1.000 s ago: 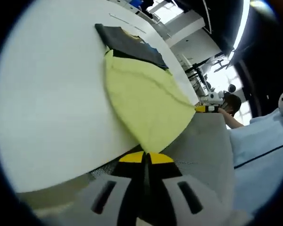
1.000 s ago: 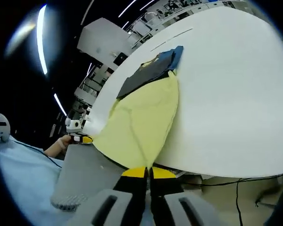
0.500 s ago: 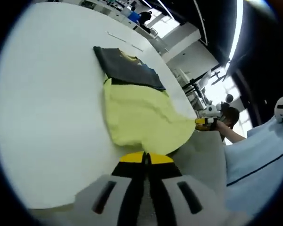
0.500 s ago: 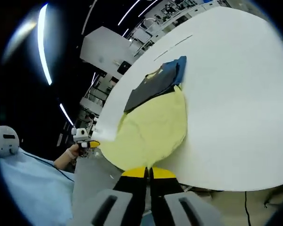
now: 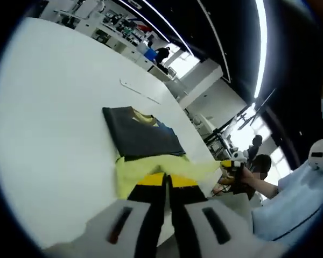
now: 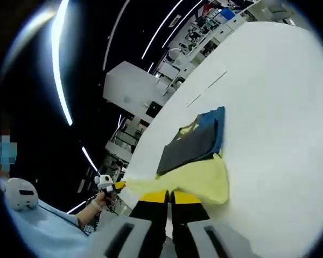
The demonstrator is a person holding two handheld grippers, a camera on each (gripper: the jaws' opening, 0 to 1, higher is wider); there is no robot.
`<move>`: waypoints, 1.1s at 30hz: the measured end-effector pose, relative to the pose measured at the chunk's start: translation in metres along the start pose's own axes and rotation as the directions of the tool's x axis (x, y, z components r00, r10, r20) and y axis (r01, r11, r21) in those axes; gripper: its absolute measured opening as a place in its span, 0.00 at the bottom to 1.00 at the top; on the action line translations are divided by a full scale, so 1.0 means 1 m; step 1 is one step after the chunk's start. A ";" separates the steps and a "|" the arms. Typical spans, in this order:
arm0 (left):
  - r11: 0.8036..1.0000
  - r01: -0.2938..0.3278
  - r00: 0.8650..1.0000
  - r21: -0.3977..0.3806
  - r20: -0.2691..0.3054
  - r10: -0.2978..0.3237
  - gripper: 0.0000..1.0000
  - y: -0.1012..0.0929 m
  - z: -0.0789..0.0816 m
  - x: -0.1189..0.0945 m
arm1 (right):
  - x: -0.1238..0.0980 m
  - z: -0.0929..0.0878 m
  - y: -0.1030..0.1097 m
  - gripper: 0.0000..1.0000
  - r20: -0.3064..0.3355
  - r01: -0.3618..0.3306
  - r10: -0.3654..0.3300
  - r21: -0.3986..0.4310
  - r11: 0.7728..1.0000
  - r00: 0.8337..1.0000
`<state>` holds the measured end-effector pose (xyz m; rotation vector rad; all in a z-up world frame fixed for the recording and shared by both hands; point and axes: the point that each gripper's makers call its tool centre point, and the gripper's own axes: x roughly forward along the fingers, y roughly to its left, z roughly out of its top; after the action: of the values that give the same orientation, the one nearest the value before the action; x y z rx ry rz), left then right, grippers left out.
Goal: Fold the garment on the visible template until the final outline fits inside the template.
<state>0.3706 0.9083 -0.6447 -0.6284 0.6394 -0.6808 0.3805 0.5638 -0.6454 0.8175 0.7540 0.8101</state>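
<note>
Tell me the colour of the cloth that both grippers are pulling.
Pale yellow cloth, seen best in the right gripper view.

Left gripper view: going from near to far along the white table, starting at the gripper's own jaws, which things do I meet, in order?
left gripper → yellow garment → dark template → thin white strip lying on the white table.

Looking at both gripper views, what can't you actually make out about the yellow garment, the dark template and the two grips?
- Yellow garment: its near edge is hidden behind the jaws in both views.
- Dark template: garment parts beneath it are covered; its far outline in the right gripper view is too small.
- Left gripper and right gripper: how much cloth each pinches is hidden by the yellow tips.
</note>
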 end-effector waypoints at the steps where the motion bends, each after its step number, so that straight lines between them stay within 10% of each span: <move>1: 1.000 0.000 1.000 -0.003 0.025 0.000 0.00 0.001 0.005 0.003 | 0.002 0.005 0.000 0.00 0.009 -0.006 0.006 0.003 1.000 1.000; 20: 1.000 -0.003 0.974 -0.006 0.224 0.004 0.00 0.029 0.092 0.048 | 0.055 0.104 -0.015 0.00 0.099 -0.010 0.014 -0.040 0.999 0.995; 33: 0.998 -0.051 0.974 -0.036 0.220 0.057 0.00 0.058 0.118 0.085 | 0.092 0.152 -0.046 0.00 0.108 0.072 -0.064 -0.076 0.994 0.992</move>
<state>0.5265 0.9189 -0.6371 -0.7015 0.4586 -0.5418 0.5633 0.5716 -0.6361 0.7529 0.6488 0.7262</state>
